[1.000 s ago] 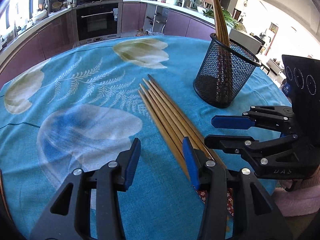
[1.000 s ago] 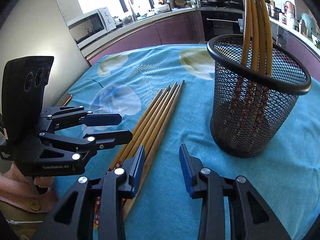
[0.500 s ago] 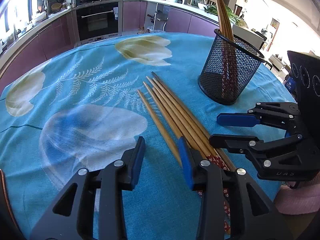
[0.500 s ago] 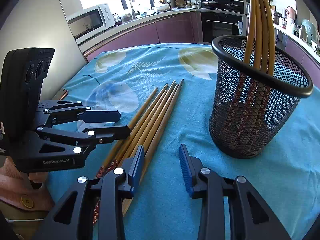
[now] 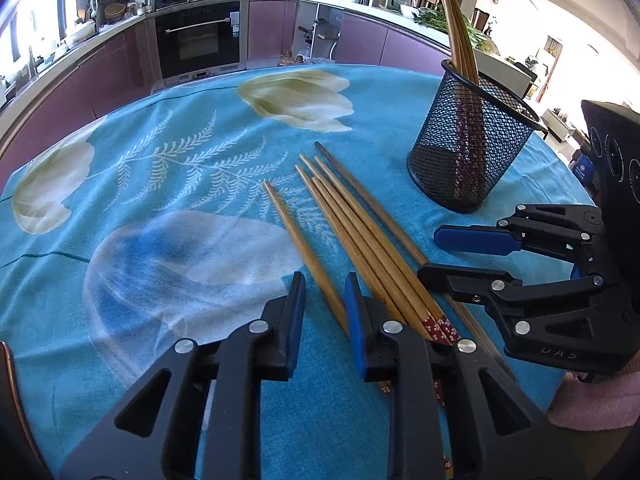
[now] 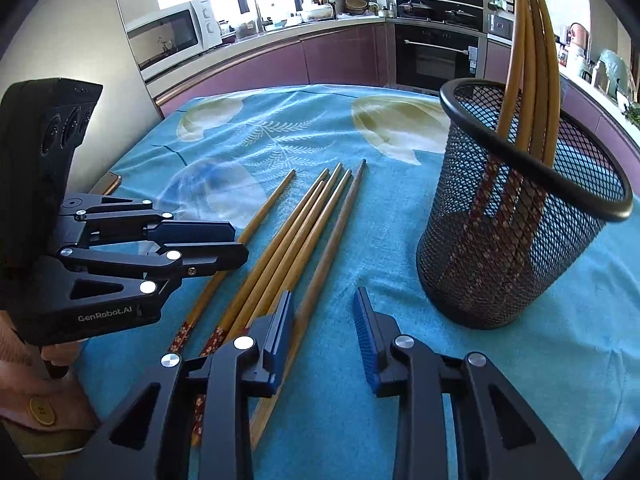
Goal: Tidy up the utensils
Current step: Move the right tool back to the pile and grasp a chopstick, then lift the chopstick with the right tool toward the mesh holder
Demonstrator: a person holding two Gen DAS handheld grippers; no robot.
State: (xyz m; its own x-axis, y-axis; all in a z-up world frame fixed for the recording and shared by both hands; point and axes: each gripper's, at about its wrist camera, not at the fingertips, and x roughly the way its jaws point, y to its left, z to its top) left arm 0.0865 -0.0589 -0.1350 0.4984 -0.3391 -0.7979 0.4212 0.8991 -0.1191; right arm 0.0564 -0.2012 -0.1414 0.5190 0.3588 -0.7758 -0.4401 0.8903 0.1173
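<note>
Several wooden chopsticks (image 5: pixel 352 232) lie side by side on the blue cloth; they also show in the right wrist view (image 6: pixel 296 240). One chopstick (image 5: pixel 304 252) lies apart to their left and runs between the jaws of my open left gripper (image 5: pixel 322 304), which is not closed on it. A black mesh holder (image 5: pixel 472 148) with three chopsticks (image 6: pixel 532 60) stands upright at the right. My right gripper (image 6: pixel 324 320) is open and empty over the rightmost chopstick, short of the holder (image 6: pixel 516 232).
The table carries a blue flower-print cloth (image 5: pixel 160 208). A phone (image 6: pixel 106 184) lies at its left edge. Kitchen cabinets and an oven (image 5: pixel 198 40) stand behind the table.
One chopstick has slid left, away from the bundle, and now lies between my left gripper's jaws. My left gripper has shifted left and its jaws have narrowed a little. My right gripper has barely moved.
</note>
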